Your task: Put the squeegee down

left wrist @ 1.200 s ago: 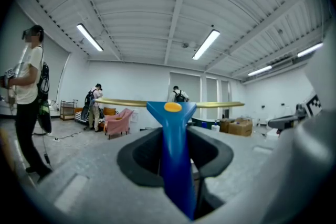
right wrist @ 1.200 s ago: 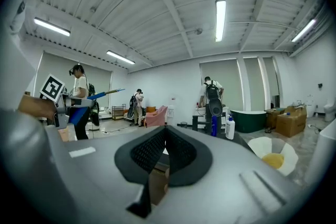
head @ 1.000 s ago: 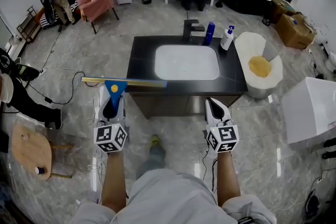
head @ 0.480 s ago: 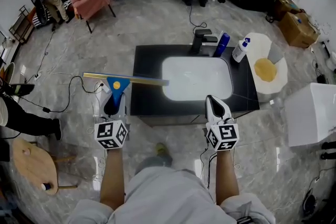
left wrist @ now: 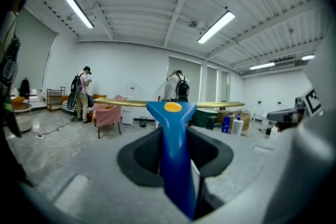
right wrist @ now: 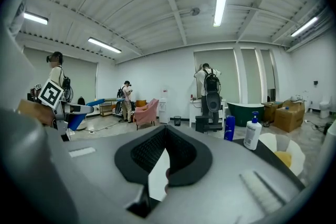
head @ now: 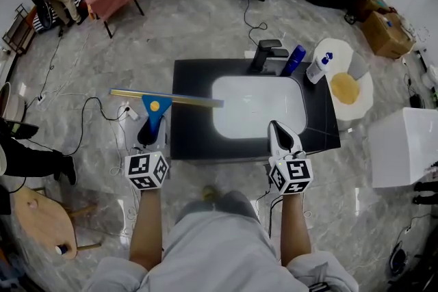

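We hold the squeegee (head: 156,106) in the left gripper (head: 151,135), whose jaws are clamped on the blue handle (left wrist: 176,165). The yellow blade (head: 185,100) lies crosswise ahead of the gripper, roughly level. Its right end reaches over the black counter (head: 188,143) to the rim of the white sink (head: 256,106), and its left end hangs out over the floor (head: 205,24). As far as we can judge, it is in the air and rests on nothing. The right gripper (head: 279,135) has its jaws together with nothing between them, and it hovers at the counter's front edge.

To set the tool down well, we should first choose a bare stretch of counter. The strip left of the sink looks narrow for so long a blade, so we would line the blade up along that strip rather than across it. We lower until blade and handle both rest on the surface, and only then let the jaws part; a release in the air risks a tip into the sink or off the edge. We then draw the gripper straight back along the handle, so nothing drags. The faucet (head: 263,55) and the bottles (head: 320,68) at the back are best left well clear.
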Demonstrator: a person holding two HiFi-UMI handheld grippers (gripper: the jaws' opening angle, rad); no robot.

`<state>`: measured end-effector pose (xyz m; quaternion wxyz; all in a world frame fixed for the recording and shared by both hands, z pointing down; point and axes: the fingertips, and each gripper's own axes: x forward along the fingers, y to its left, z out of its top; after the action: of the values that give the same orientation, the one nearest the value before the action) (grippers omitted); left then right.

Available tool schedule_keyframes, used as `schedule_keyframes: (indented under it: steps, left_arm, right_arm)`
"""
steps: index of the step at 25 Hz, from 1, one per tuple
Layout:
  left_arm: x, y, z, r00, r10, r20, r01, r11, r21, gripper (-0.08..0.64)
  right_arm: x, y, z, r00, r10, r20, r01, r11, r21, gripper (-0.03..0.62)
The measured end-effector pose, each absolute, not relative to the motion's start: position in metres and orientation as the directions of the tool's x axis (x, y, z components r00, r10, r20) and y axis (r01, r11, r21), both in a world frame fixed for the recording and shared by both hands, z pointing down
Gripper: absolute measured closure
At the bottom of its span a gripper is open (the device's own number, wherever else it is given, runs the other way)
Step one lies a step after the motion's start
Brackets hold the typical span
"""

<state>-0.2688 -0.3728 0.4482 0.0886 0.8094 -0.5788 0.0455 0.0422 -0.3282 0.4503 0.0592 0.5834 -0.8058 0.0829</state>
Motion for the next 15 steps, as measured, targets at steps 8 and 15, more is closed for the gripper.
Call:
schedule_keyframes:
  steps: [8, 15]
  left_arm:
    - [-0.258, -0.407, 0.456, 0.309, -0.932, 0.191, -0.950, -0.295, 0.103, 0.433]
    - [-0.234, -0.456, 0.460, 0.267, -0.939, 0.217, -0.963, -0.252, 0.098, 0.433]
  right_arm:
    - [0.049, -0.366, 0.454, -0.328, -0.925, 0.192, -0.945, 0.323, -0.059, 0.589]
    - [0.068, -0.417, 0.462, -0.363, -0.910, 0.200, -0.932, 0.358, -0.063, 0.589]
